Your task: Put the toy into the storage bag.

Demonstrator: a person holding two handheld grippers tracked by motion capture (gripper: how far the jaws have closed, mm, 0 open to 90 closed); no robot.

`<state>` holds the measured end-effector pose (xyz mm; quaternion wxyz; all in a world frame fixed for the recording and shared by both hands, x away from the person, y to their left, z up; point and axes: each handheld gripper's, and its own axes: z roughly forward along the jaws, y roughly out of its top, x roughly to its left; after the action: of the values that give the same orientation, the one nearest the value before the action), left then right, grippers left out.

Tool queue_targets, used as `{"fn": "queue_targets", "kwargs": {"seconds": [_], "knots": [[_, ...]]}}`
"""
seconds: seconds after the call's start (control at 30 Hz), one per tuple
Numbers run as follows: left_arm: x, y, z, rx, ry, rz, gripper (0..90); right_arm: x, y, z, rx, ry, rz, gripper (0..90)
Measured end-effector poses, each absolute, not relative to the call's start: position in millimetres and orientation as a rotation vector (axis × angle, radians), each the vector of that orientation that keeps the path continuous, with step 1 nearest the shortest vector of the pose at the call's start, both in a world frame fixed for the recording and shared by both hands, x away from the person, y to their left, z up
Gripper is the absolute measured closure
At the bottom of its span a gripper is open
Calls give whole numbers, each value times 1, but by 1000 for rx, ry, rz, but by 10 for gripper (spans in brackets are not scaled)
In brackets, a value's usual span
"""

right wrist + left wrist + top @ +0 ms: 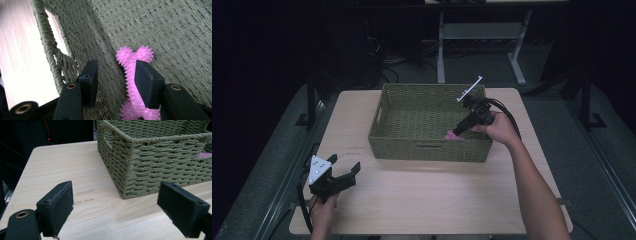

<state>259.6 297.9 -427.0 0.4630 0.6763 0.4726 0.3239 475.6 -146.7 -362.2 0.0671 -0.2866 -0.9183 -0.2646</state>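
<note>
Bone toy [133, 75] between open jaws

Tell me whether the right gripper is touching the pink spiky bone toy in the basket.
Cannot tell. In the right gripper view the right gripper is open, and one pad overlaps the pink bone toy, hiding any contact or gap.

We find no text, label, brand, number or sign that can be read anywhere. Faint marks sit on the tabletop [62, 170] left of the basket [160, 170], too blurred for us to tell whether they are writing.
</note>
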Motion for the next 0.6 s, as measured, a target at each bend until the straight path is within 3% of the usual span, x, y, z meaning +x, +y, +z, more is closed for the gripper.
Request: {"fn": "queue_targets", "kwargs": {"seconds": [0.6], "knots": [[259,300,-427,1656,1165,798,130,464,-147,-348,-868,-2802,-815,428]]}}
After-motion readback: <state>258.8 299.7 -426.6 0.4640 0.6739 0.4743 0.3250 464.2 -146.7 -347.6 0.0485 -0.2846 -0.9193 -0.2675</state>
